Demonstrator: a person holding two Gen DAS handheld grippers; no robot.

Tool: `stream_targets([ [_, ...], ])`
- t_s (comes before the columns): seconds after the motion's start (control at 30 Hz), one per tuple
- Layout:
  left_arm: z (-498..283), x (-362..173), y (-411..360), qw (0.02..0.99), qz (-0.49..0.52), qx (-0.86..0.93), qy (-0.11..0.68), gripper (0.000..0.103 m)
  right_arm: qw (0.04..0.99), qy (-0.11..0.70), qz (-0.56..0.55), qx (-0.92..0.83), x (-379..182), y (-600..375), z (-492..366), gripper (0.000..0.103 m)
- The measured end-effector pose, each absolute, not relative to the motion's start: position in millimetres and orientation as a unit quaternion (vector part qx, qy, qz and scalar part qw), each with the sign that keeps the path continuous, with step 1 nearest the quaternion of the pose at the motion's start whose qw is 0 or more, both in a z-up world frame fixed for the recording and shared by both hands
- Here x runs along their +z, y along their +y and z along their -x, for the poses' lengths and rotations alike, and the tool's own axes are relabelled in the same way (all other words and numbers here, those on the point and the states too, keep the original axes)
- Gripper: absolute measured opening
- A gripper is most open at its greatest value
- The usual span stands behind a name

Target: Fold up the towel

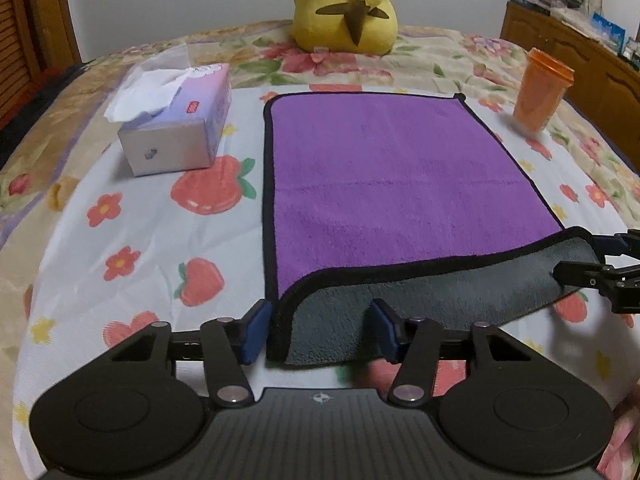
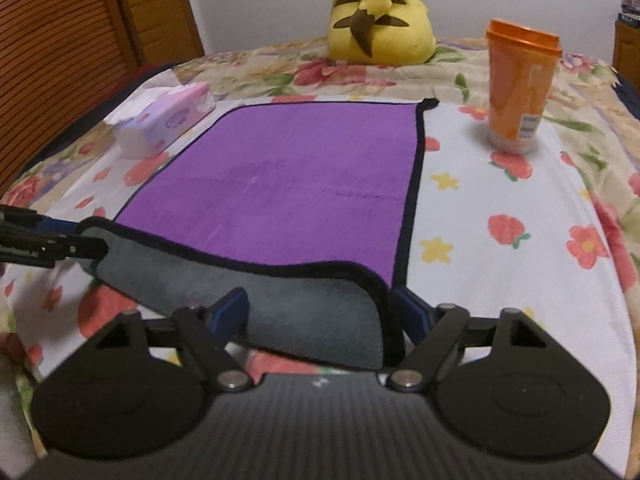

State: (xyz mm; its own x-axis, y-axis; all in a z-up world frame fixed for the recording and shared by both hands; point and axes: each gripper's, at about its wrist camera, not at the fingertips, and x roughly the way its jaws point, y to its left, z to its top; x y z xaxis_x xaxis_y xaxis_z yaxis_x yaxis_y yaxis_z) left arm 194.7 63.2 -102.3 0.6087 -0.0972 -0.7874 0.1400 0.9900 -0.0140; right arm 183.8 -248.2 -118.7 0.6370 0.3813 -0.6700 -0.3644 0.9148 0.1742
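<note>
A purple towel (image 1: pixel 392 184) with black trim and a grey underside lies flat on the bed; it also shows in the right wrist view (image 2: pixel 288 184). Its near edge is lifted and curled back, grey side showing. My left gripper (image 1: pixel 320 330) straddles the near left corner, its blue pads wide apart with the cloth between them. My right gripper (image 2: pixel 326 314) straddles the near right corner the same way, with its jaws apart. Each gripper shows at the edge of the other view, the right one (image 1: pixel 588 276) and the left one (image 2: pixel 60 246), against the lifted edge.
A tissue box (image 1: pixel 180 128) sits left of the towel. An orange cup (image 2: pixel 520 88) stands to the right. A yellow plush toy (image 1: pixel 344 8) sits behind. The bed cover (image 1: pixel 132 240) has a strawberry print. Wooden furniture (image 1: pixel 580 60) stands at the right.
</note>
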Motion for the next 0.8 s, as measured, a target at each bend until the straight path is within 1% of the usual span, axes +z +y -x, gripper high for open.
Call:
stream_targets([
  [0.07,-194.5,-102.6,63.0,0.896,-0.023,-0.067,0.438,0.052,0.904,0.374,-0.013,0.208,-118.4,-248.8,-184.5,0.072],
  [0.13,-194.3,-102.6,63.0,0.897,-0.024,-0.070,0.437,0.042,0.903,0.375,-0.014,0.207,-118.4,-250.6,-186.1,0.067],
  [0.2,-194.4,-102.9,62.1,0.895,-0.025,-0.075,0.438,0.037,0.903,0.376,-0.017,0.205,-118.2,-252.8,-187.5,0.062],
  [0.3,-193.8,-103.2,60.8,0.896,-0.027,-0.077,0.437,0.032,0.902,0.382,-0.015,0.201,-118.9,-254.3,-189.3,0.054],
  [0.37,-193.8,-103.3,61.5,0.896,-0.025,-0.077,0.438,0.026,0.901,0.385,-0.013,0.199,-119.9,-255.4,-190.1,0.043],
  [0.4,-193.9,-103.3,62.0,0.896,-0.023,-0.076,0.438,0.023,0.901,0.386,-0.012,0.198,-119.9,-256.0,-190.2,0.040],
  [0.43,-193.9,-103.3,62.3,0.896,-0.023,-0.075,0.437,0.020,0.901,0.386,-0.011,0.197,-119.9,-256.5,-190.5,0.034],
  [0.5,-194.0,-103.4,63.2,0.896,-0.020,-0.072,0.438,0.014,0.901,0.386,-0.010,0.198,-119.8,-257.5,-190.7,0.029],
  [0.57,-193.9,-102.9,63.7,0.897,-0.019,-0.071,0.436,0.012,0.901,0.384,-0.006,0.200,-120.0,-257.3,-190.0,0.021],
  [0.63,-193.5,-101.9,64.1,0.898,-0.018,-0.075,0.433,0.010,0.902,0.382,0.005,0.202,-120.1,-255.6,-189.5,0.017],
  [0.67,-193.0,-101.4,63.7,0.899,-0.018,-0.076,0.431,0.010,0.901,0.382,0.007,0.203,-119.7,-255.1,-189.4,0.009],
  [0.8,-190.7,-97.4,62.7,0.904,-0.018,-0.081,0.419,0.009,0.902,0.380,0.011,0.205,-118.7,-255.4,-189.6,0.005],
])
